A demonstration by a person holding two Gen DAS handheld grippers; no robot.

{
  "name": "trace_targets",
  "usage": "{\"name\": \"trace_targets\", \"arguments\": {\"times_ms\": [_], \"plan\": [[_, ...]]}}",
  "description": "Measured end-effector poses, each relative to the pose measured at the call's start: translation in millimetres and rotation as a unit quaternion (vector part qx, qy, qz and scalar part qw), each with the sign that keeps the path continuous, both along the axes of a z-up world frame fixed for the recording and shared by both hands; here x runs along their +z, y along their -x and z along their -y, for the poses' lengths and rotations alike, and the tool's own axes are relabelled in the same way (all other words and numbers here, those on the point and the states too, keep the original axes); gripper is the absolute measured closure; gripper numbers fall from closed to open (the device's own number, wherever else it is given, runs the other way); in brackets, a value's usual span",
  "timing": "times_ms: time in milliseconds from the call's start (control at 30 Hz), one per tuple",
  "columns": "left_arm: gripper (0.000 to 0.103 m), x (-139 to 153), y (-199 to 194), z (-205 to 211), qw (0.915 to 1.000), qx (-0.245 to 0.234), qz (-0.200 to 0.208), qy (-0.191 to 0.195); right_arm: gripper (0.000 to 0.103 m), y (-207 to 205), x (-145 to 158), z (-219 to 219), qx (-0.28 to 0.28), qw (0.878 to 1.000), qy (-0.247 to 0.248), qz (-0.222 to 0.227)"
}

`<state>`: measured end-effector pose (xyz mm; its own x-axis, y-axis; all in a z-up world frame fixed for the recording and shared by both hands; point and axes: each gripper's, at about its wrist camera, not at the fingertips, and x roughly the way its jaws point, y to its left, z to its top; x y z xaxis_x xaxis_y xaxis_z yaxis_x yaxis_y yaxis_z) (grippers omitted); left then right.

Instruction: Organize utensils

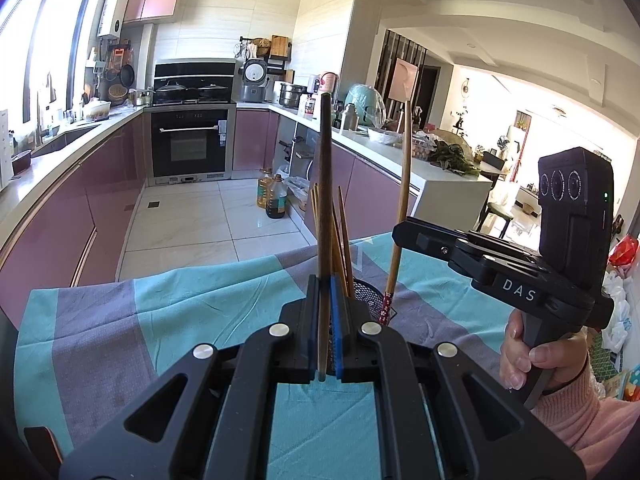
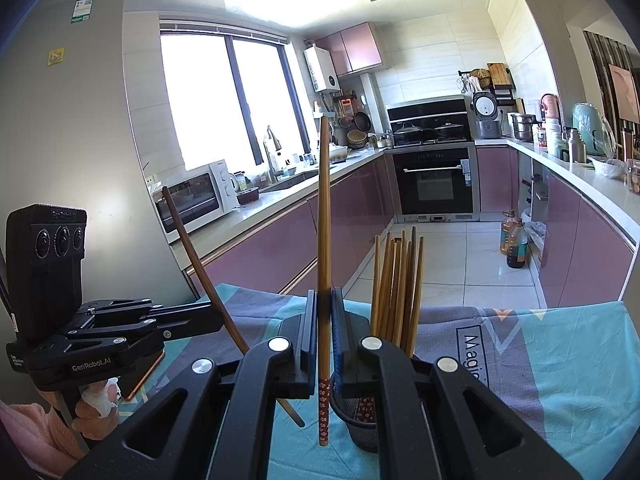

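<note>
Home kitchen, lived-in. Mauve cabinets (image 2: 280, 240) run under pale counters along both walls. Built-in oven (image 1: 191, 145) at the far end, pots on the hob, black hood above. Rice cooker (image 1: 254, 80) on the counter beside it. White microwave (image 2: 196, 196) near the sink and tap, under a big bright window (image 2: 224, 96). Wall-mounted water heater (image 1: 114, 6). Oil bottles (image 1: 275, 196) standing on the tiled floor. Fridge (image 2: 68, 120) close by. Open doorway to a sunlit living room (image 1: 520, 152).

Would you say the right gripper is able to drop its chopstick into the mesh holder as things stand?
Probably yes: the right gripper holds its chopstick upright beside the mesh holder, whose near opening looks free of the chopsticks already inside.
</note>
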<state>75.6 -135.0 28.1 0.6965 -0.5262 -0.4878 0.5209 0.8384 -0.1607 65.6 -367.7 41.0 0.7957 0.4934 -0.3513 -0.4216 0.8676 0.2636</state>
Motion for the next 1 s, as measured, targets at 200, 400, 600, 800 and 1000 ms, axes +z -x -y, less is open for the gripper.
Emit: {"name": "trace_targets", "arguments": {"times_ms": [200,400,600,800,1000], "plan": [[0.097,2.5,0.7,0.5,1.0000,-0.002,0.001,0.004,0.097,0.7,0.8,0.8,-0.002,1.000,0.000,0.002],[0.097,5.8,0.8,-0.2,1.0000,-0.005,0.004,0.006,0.097,0.5,1.0,0.3,-0.003,1.000,0.001,0.003],[0.097,9.0,3.6,-0.8,0.9999,-0.007,0.008,0.008,0.097,-3.0,4.4,1.4,-0.005,1.000,0.000,0.006],[0.097,12.7,6.5,-0.6,0.9998,-0.009,0.013,0.009,0.097,-2.9,3.9,0.4,-0.006,1.000,0.000,0.008],[0.097,16.1,8.6,-1.5,0.9998,-0.012,0.016,0.009,0.097,-2.7,4.2,0.8,-0.006,1.000,0.000,0.008]]}}
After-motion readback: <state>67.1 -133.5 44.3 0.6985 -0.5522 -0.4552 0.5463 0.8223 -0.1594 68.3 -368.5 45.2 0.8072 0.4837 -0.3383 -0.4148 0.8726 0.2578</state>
